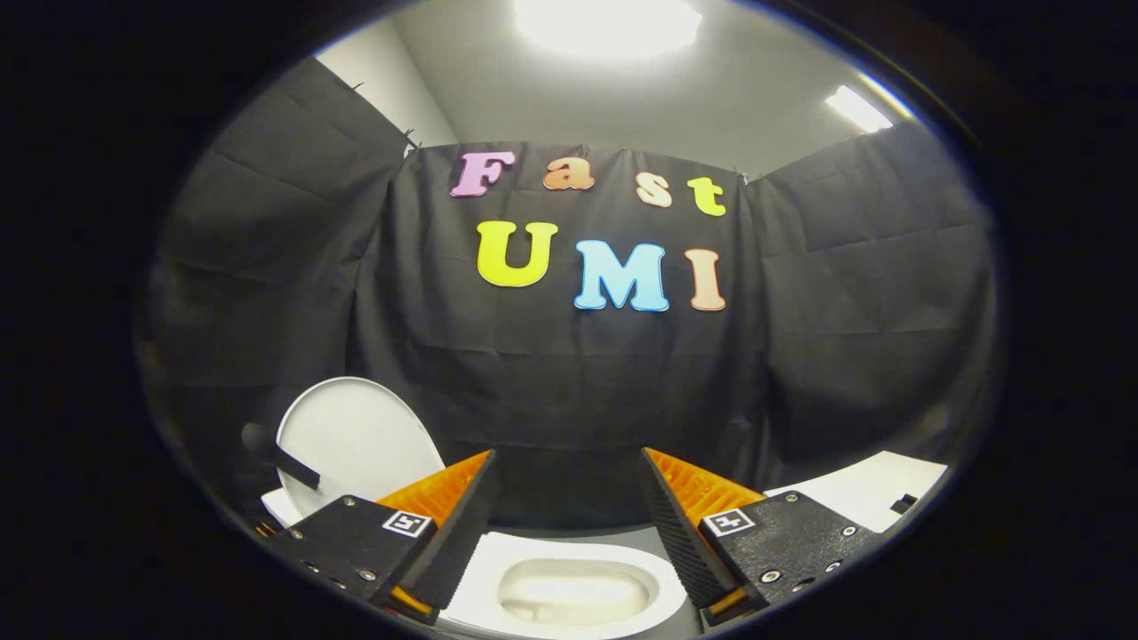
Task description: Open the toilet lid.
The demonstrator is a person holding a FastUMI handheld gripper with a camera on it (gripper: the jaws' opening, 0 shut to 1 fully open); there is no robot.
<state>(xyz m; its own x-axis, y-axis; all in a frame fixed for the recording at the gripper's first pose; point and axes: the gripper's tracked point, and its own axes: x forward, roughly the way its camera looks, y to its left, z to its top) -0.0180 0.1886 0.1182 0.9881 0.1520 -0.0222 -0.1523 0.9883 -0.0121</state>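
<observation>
The gripper (566, 462) hangs above the toilet with its two fingers (462, 516) spread wide and nothing between them; it is released, gripping no object. Below and between the fingers sits the white toilet bowl (569, 591), its basin open to view. The toilet lid (356, 440) stands raised, upright and leaning back, off beyond the left finger and partly hidden by it; a dark bar (280, 458) crosses in front of the lid's lower left edge, though what it is I cannot tell. Beyond the right finger lies a white flat surface (867, 498); black cloth (569, 382) hangs behind everything; a ceiling light (609, 22) glares overhead.
</observation>
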